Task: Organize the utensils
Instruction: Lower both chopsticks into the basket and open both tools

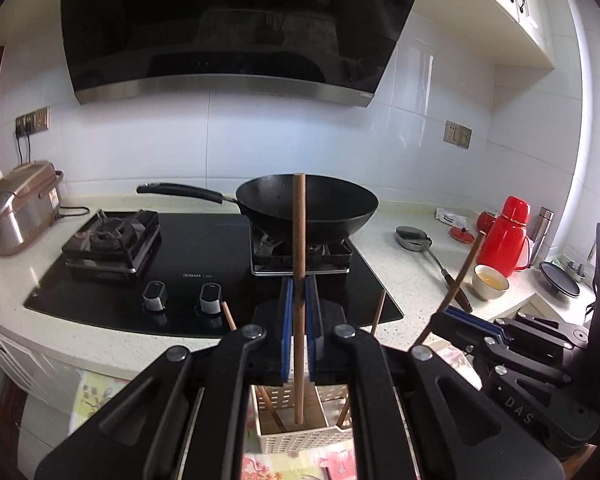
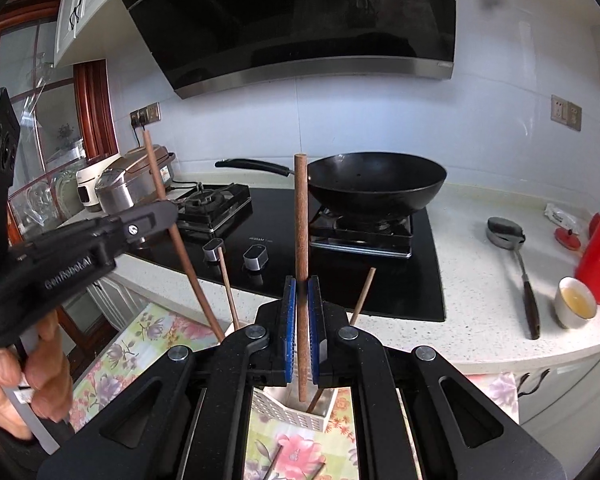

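Black wok (image 1: 307,204) on rt burner of gas hob (image 1: 204,256); range hood (image 1: 236,24) above. Rice cooker (image 1: 18,206) far left. Red thermos (image 1: 504,236), small cup (image 1: 489,281), ladle (image 1: 414,238) on counter (image 1: 400,272) rt of hob.

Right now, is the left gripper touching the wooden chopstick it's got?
Touching. In the left wrist view, the left gripper has its blue pads closed tight on both sides of the upright wooden chopstick, no gap showing.

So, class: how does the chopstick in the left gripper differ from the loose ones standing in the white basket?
The held chopstick is clamped upright between blue pads; the basket chopsticks lean outward, ungripped. The held one reaches higher above the white basket. Both are brown wooden sticks.
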The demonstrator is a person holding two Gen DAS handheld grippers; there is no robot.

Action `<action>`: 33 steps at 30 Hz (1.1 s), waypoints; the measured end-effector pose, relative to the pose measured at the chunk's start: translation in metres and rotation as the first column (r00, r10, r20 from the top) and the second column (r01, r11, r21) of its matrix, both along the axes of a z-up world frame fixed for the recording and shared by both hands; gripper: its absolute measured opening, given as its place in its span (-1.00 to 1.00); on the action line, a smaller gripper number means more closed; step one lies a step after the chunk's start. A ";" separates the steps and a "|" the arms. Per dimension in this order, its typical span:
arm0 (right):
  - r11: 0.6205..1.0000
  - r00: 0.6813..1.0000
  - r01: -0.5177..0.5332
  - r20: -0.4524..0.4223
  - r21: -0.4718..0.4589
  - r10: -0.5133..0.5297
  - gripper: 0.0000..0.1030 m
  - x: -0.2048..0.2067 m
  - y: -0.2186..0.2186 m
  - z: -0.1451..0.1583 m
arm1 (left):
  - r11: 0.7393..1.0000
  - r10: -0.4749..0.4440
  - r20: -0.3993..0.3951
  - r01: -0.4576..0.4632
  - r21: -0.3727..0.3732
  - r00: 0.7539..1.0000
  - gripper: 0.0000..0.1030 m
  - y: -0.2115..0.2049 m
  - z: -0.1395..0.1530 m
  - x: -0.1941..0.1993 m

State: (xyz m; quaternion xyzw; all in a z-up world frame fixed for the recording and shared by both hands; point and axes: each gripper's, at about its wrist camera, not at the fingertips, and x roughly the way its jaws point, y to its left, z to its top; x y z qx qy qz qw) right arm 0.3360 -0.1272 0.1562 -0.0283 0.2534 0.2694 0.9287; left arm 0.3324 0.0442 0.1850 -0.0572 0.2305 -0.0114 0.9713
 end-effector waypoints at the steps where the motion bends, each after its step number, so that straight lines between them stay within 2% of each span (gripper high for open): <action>1: 1.000 1.000 -0.003 -0.005 0.001 0.003 -0.89 0.002 0.001 -0.004 | 1.000 0.000 -0.006 0.000 -0.003 1.000 -0.88 0.001 -0.005 0.002; 12: 0.999 0.996 -0.022 -0.085 -0.042 0.018 -0.89 0.019 0.015 -0.040 | 1.000 -0.013 -0.112 0.011 -0.024 0.994 -0.88 0.006 -0.062 0.021; 18: 0.996 0.990 -0.036 -0.136 -0.086 0.024 -0.88 0.030 0.024 -0.062 | 0.998 -0.022 -0.241 0.006 -0.066 0.970 -0.86 0.014 -0.095 0.046; 26: 0.997 0.992 -0.005 -0.128 -0.078 -0.005 -0.83 0.030 0.015 -0.067 | 0.998 -0.011 -0.220 -0.004 -0.070 0.975 -0.85 0.024 -0.098 0.033; 29: 0.998 0.993 0.022 -0.118 -0.066 -0.029 -0.47 0.018 0.002 -0.073 | 0.997 0.011 -0.195 -0.026 -0.073 0.981 -0.57 0.029 -0.096 0.011; 31: 0.997 0.994 0.046 -0.097 -0.058 -0.051 0.11 0.003 -0.011 -0.081 | 0.997 0.030 -0.179 -0.042 -0.062 0.983 -0.30 0.032 -0.101 -0.010; 33: 0.996 0.993 0.072 -0.093 -0.055 -0.076 0.19 -0.012 -0.022 -0.095 | 0.996 0.056 -0.174 -0.066 -0.052 0.983 -0.22 0.034 -0.110 -0.031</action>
